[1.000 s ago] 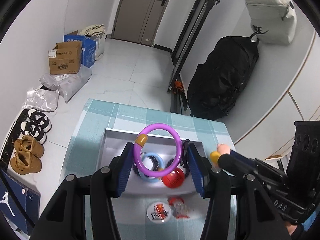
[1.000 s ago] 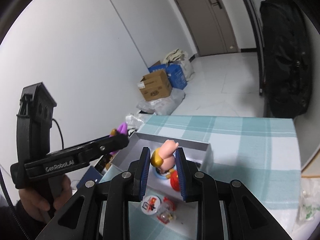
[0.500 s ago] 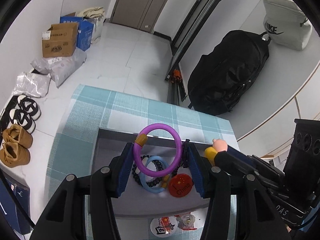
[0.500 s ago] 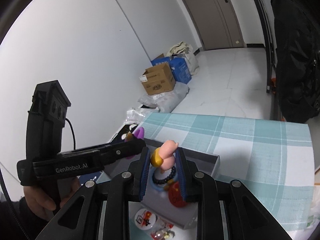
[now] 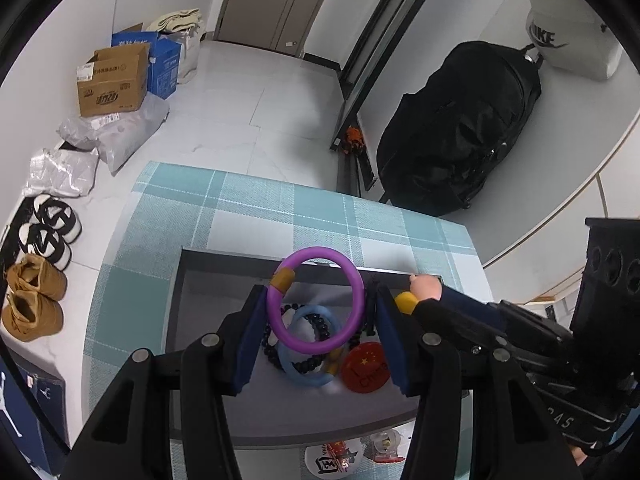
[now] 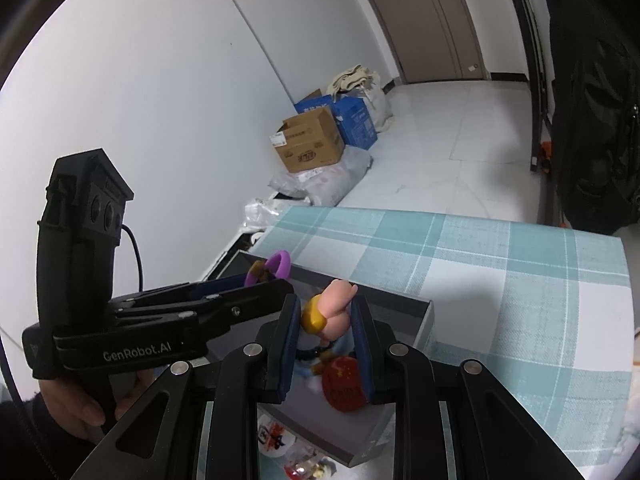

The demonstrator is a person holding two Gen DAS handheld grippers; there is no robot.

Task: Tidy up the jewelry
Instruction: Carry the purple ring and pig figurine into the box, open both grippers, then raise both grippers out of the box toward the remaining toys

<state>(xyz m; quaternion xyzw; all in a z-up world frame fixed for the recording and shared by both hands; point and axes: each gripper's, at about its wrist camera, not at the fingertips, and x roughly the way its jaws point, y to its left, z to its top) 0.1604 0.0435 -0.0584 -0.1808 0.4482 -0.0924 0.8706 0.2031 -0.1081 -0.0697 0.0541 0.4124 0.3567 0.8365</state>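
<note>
Left gripper: jaws part-way open and closed on a purple bracelet with a tan bead sleeve. The pads press on opposite sides of the ring, whose plane faces the left wrist camera and whose upper arc stands clear beyond the fingertips.

Right gripper: jaws narrow, clamped on a small pink figurine charm with a yellow collar. The charm's long axis runs forward along the fingers, its pink end projecting past the tips.

Storage point: a grey open tray on the teal plaid tablecloth. It lies directly below and just ahead of both sets of fingertips. Already inside, under the left gripper's jaws:
- a light-blue bracelet,
- a dark beaded bracelet lying across it,
- a red round badge just to the right of these.

A white badge and a small trinket lie on the cloth on the near side of the tray, behind the fingertips.

Governing relation — both held items hang over the tray's interior, the two grippers side by side with the charm just right of the purple ring. Neither hand is clearly nearer the tray floor. Judged step: lowering for release. The bare floor lies left of and ahead of the left gripper; straight below it the ring would land on the bracelets already stored — a small shift left would likely avoid stacking.
</note>
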